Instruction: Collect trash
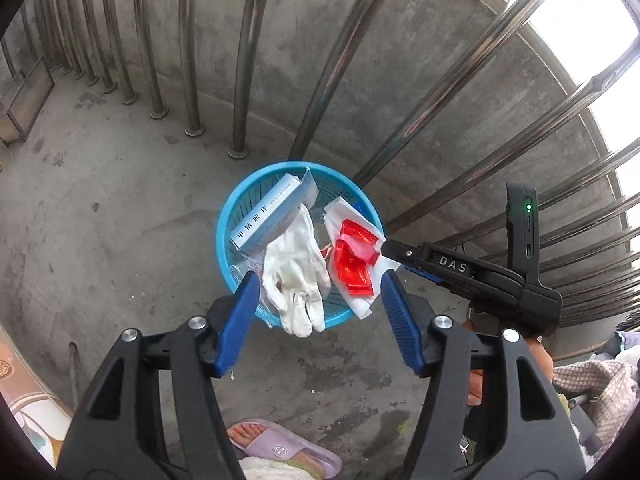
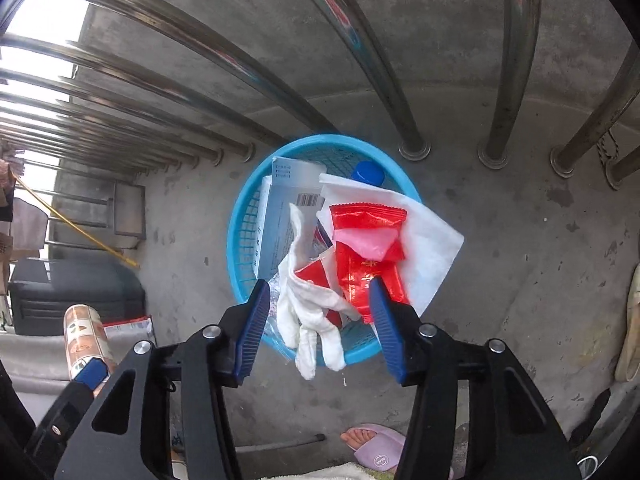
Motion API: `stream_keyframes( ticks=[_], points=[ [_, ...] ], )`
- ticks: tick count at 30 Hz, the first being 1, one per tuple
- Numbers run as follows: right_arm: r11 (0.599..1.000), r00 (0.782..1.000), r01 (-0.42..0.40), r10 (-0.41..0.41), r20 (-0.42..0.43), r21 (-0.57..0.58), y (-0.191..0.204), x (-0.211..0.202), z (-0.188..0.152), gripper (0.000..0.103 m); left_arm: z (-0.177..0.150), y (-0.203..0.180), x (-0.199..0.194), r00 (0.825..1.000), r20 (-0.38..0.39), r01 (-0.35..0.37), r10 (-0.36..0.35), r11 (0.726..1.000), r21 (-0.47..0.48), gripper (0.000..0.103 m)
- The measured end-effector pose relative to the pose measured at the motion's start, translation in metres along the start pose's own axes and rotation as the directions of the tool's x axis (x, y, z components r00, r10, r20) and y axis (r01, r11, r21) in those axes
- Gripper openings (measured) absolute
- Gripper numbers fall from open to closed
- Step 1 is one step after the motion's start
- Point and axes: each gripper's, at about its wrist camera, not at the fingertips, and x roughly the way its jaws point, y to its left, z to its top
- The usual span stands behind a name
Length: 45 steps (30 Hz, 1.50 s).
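A blue plastic basket (image 1: 224,236) (image 2: 240,240) stands on the concrete floor by the railing. It holds a pale blue box (image 1: 266,214) (image 2: 276,232), a white glove (image 1: 294,272) (image 2: 308,300) that hangs over the near rim, red wrappers (image 1: 354,258) (image 2: 368,248) on a white paper sheet (image 1: 362,304) (image 2: 428,240), and a blue cap (image 2: 368,172). My left gripper (image 1: 320,316) is open and empty above the basket's near rim. My right gripper (image 2: 320,320) is open and empty above the glove; it also shows in the left wrist view (image 1: 440,264), its tips hidden there.
Steel railing bars (image 1: 248,60) (image 2: 516,60) and a concrete wall stand right behind the basket. A foot in a purple slipper (image 1: 276,446) (image 2: 376,446) is close below. A black crate (image 2: 72,296) and a patterned can (image 2: 86,340) sit left.
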Motion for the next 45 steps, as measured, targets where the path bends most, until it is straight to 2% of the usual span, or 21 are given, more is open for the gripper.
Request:
stream_keyframes(
  ticks=[5,8,11,14,16,17,19,21,23,27,30,31,34,35,36,37,38,40,41,42,45],
  points=[
    [0.994,0.997,0.008,0.001,0.076,-0.108,0.024,-0.039,-0.015,0.052,-0.015,0.003,-0.065,0.993,0.117,-0.010,0.008,1.000,0.014,0.061],
    [0.970,0.988,0.001,0.038,0.152,-0.244,0.054,-0.076,-0.038,0.062,-0.038,0.005,-0.117,0.977,0.211,-0.020,0.017,1.000,0.012,0.069],
    [0.914,0.975,-0.005,0.095,0.202,-0.405,0.090,-0.114,-0.070,0.074,-0.076,0.011,-0.173,0.947,0.311,-0.078,0.082,0.997,-0.025,0.082],
    [0.822,0.958,-0.004,0.168,0.234,-0.570,0.126,-0.153,-0.113,0.085,-0.124,0.023,-0.229,0.904,0.394,-0.132,0.168,0.984,-0.119,0.086],
    [0.765,0.944,-0.008,0.219,0.249,-0.643,0.144,-0.177,-0.141,0.093,-0.154,0.031,-0.257,0.872,0.421,-0.174,0.252,0.961,-0.214,0.091],
    [0.734,0.936,-0.014,0.249,0.250,-0.680,0.153,-0.187,-0.156,0.096,-0.170,0.035,-0.271,0.852,0.434,-0.191,0.293,0.946,-0.263,0.092],
    [0.664,0.923,-0.016,0.297,0.244,-0.747,0.171,-0.206,-0.183,0.097,-0.206,0.040,-0.297,0.798,0.458,-0.239,0.392,0.903,-0.357,0.094],
    [0.597,0.915,-0.013,0.331,0.231,-0.802,0.187,-0.220,-0.212,0.097,-0.241,0.042,-0.317,0.740,0.447,-0.304,0.503,0.843,-0.445,0.094],
    [0.535,0.912,-0.018,0.355,0.206,-0.844,0.200,-0.233,-0.241,0.097,-0.271,0.042,-0.331,0.695,0.413,-0.351,0.589,0.778,-0.521,0.094],
    [0.452,0.910,-0.055,0.390,0.141,-0.890,0.219,-0.247,-0.294,0.097,-0.315,0.040,-0.344,0.613,0.287,-0.453,0.736,0.625,-0.636,0.094],
    [0.369,0.916,-0.028,0.382,0.124,-0.929,0.229,-0.252,-0.337,0.097,-0.343,0.033,-0.349,0.545,0.237,-0.507,0.804,0.541,-0.671,0.094],
    [0.319,0.918,0.010,0.373,0.136,-0.948,0.232,-0.253,-0.352,0.097,-0.352,0.030,-0.351,0.534,0.228,-0.514,0.814,0.526,-0.677,0.094],
    [0.175,0.926,0.116,0.338,0.170,-0.978,0.237,-0.250,-0.395,0.097,-0.365,0.026,-0.349,0.541,0.195,-0.512,0.818,0.504,-0.695,0.094],
    [0.129,0.931,0.146,0.318,0.180,-0.981,0.238,-0.248,-0.407,0.097,-0.367,0.027,-0.345,0.550,0.160,-0.517,0.819,0.485,-0.705,0.094],
    [0.086,0.936,0.171,0.296,0.189,-0.981,0.237,-0.245,-0.417,0.097,-0.369,0.029,-0.340,0.560,0.118,-0.525,0.820,0.461,-0.716,0.094],
    [0.051,0.940,0.190,0.278,0.197,-0.980,0.236,-0.243,-0.424,0.097,-0.375,0.028,-0.335,0.576,0.096,-0.522,0.812,0.456,-0.721,0.094],
    [0.030,0.944,0.201,0.263,0.201,-0.979,0.234,-0.241,-0.430,0.097,-0.378,0.030,-0.330,0.601,0.079,-0.514,0.795,0.460,-0.724,0.094],
    [0.031,0.956,0.177,0.234,0.179,-0.984,0.228,-0.235,-0.431,0.097,-0.384,0.030,-0.318,0.633,0.031,-0.514,0.773,0.450,-0.730,0.094],
    [0.055,0.966,0.143,0.207,0.152,-0.988,0.226,-0.233,-0.429,0.097,-0.386,0.031,-0.314,0.644,0.015,-0.515,0.765,0.448,-0.730,0.094],
    [0.081,0.974,0.120,0.183,0.133,-0.990,0.222,-0.227,-0.425,0.097,-0.387,0.030,-0.312,0.647,0.002,-0.522,0.762,0.445,-0.728,0.094],
    [0.171,0.990,0.089,0.094,0.106,-0.981,0.215,-0.211,-0.413,0.097,-0.387,0.027,-0.309,0.641,-0.011,-0.539,0.768,0.440,-0.719,0.094]
  ],
)
